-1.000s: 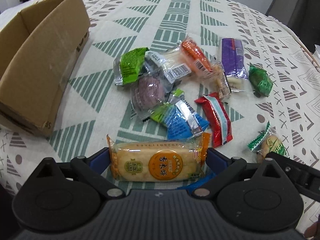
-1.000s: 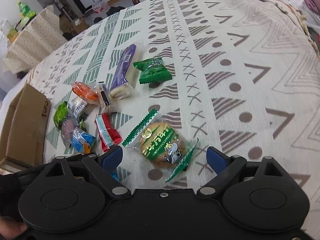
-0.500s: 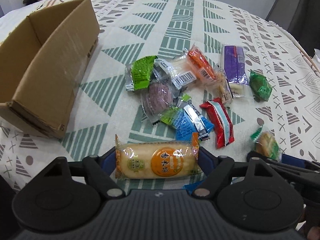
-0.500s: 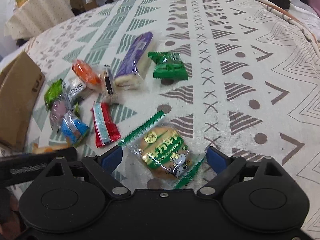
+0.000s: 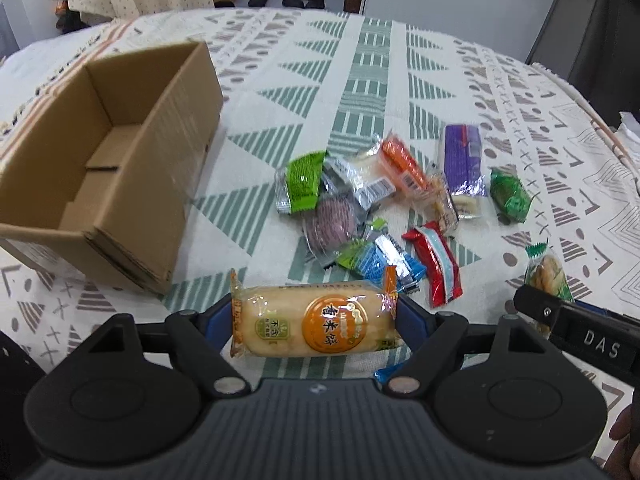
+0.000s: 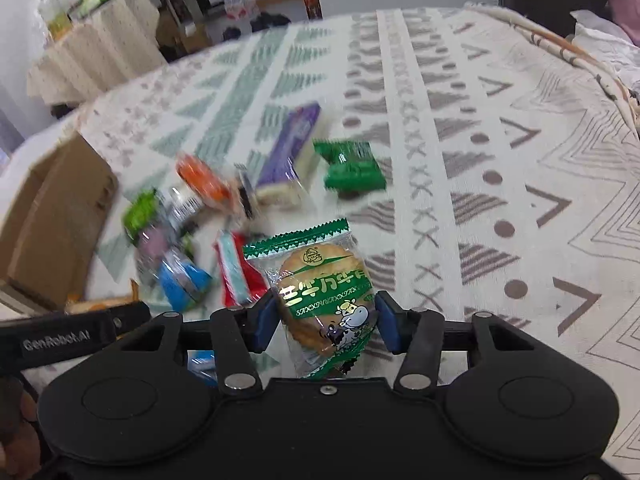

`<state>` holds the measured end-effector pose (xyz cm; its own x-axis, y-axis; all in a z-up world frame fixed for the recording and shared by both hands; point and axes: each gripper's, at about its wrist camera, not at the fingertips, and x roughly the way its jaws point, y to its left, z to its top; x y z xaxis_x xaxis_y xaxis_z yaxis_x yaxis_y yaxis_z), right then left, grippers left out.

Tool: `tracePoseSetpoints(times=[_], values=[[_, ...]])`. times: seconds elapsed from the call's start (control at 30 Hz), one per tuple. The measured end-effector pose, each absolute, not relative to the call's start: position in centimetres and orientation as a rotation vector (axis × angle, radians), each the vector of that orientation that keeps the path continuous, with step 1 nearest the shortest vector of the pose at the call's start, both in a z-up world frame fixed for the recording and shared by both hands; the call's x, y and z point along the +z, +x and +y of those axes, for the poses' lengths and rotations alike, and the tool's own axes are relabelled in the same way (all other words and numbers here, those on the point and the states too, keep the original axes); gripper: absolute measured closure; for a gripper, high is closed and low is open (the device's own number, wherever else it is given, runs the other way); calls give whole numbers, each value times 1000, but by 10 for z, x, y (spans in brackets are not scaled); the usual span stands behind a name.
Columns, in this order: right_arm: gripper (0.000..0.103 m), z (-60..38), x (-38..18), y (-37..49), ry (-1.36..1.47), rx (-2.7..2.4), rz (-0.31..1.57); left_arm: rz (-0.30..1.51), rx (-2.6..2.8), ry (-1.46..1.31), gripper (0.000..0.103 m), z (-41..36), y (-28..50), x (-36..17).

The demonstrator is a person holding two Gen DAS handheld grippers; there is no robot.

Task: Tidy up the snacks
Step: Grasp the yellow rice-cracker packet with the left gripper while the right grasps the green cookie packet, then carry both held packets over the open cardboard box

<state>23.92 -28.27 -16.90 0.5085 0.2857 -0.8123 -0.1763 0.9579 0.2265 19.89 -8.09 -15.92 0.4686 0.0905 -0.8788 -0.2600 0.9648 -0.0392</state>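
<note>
Left gripper (image 5: 315, 320): its two blue fingers are squeezed on the ends of the yellow rice cracker pack (image 5: 314, 322), which lies sideways between them, up off the cloth.
Right gripper (image 6: 325, 322): its fingers are pressed on both sides of the green cookie pack (image 6: 325, 300), which stands up tall between them.
Cardboard box (image 5: 108, 160): open on top, to the left of the snack pile, with nothing seen inside.
Snack pile: a light green pack (image 5: 302, 180), a round purple snack (image 5: 330, 224), a blue pack (image 5: 374, 264) and a red pack (image 5: 434, 266) lie close together, some touching.
Farther back: an orange pack (image 5: 402, 166) and a long purple pack (image 5: 464, 162).
Off alone: a dark green candy pack (image 5: 510, 194), on the right of the pile.
Tablecloth (image 5: 360, 80): white with green triangles and gray shapes.
In the way: bare cloth lies between the left gripper and the box.
</note>
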Motion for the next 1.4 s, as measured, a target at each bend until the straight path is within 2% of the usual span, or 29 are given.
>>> tracePoseSetpoints(times=[0.77,1.4], values=[[53,-245,-117,224,263,468,716,892,268,-216,22,-38,177,-85],[53,-192,-100,225,305,559,646,834,367,-237,22,32,175,-63]])
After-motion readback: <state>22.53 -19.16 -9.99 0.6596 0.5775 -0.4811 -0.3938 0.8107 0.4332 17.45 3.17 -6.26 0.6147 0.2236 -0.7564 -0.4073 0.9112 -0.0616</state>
